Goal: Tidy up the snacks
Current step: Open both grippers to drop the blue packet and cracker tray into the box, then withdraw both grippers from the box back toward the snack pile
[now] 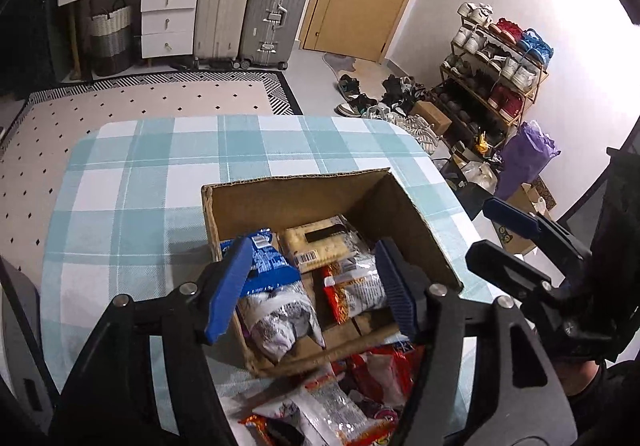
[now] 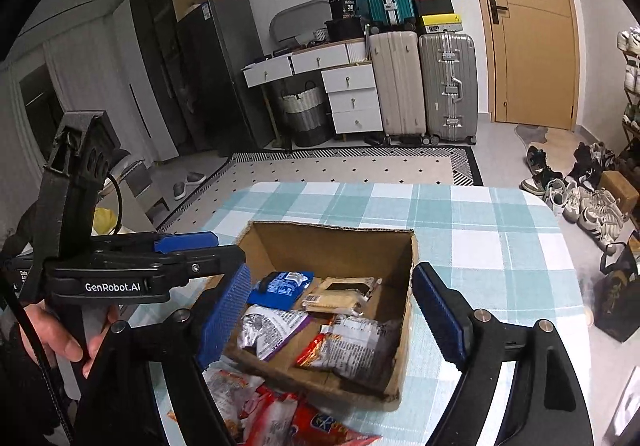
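An open cardboard box point(image 1: 304, 193) point(image 2: 332, 246) stands on the checked table. It holds a blue snack pack point(image 1: 268, 266) point(image 2: 284, 284), a beige cracker pack point(image 1: 316, 242) point(image 2: 336, 298), a silver-purple pack point(image 1: 280, 322) point(image 2: 268, 330) and a red-silver pack point(image 1: 352, 290) point(image 2: 348, 346). Several loose red and white snack packs point(image 1: 360, 390) point(image 2: 272, 414) lie in front of the box. My left gripper point(image 1: 312, 286) is open and empty above the box's near side; it also shows in the right wrist view point(image 2: 192, 246). My right gripper point(image 2: 332, 326) is open and empty above the box; it also shows in the left wrist view point(image 1: 496, 230).
The table has a blue-white checked cloth point(image 1: 152, 181) point(image 2: 480, 246). On the floor beyond are a patterned rug point(image 1: 120, 105), suitcases point(image 1: 252, 9) point(image 2: 424, 85), a white drawer unit point(image 1: 168, 17), a shoe rack point(image 1: 496, 65) with loose shoes and a purple bag point(image 1: 524, 157).
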Available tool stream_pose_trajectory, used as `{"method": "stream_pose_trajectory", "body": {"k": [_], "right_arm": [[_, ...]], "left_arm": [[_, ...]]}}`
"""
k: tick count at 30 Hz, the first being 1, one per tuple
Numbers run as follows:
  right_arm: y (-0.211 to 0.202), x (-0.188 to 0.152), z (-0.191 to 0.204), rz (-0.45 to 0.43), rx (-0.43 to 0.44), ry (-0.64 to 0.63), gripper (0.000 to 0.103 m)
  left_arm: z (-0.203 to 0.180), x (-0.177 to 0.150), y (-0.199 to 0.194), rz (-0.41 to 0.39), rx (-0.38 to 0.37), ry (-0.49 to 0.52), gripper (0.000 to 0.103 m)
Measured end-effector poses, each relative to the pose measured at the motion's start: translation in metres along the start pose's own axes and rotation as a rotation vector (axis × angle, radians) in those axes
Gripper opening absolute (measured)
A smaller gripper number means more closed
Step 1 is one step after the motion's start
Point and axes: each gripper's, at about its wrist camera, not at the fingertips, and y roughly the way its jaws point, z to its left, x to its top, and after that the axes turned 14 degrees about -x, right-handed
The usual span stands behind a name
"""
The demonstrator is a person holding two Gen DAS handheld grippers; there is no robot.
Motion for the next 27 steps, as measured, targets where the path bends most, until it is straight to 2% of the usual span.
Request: {"method": "stream_pose_trajectory", "body": {"k": [15, 27], "right_arm": [[-0.076, -0.023, 0.016, -0.064, -0.007, -0.021, 0.087], [-0.121, -0.059, 0.027, -0.085, 0.002, -0.003, 0.092]], "left_arm": [[-0.041, -0.038, -0.069, -0.064, 0.039, 0.02, 0.079], [-0.065, -0.087, -0.118, -0.107, 0.068, 0.023, 0.081]]}}
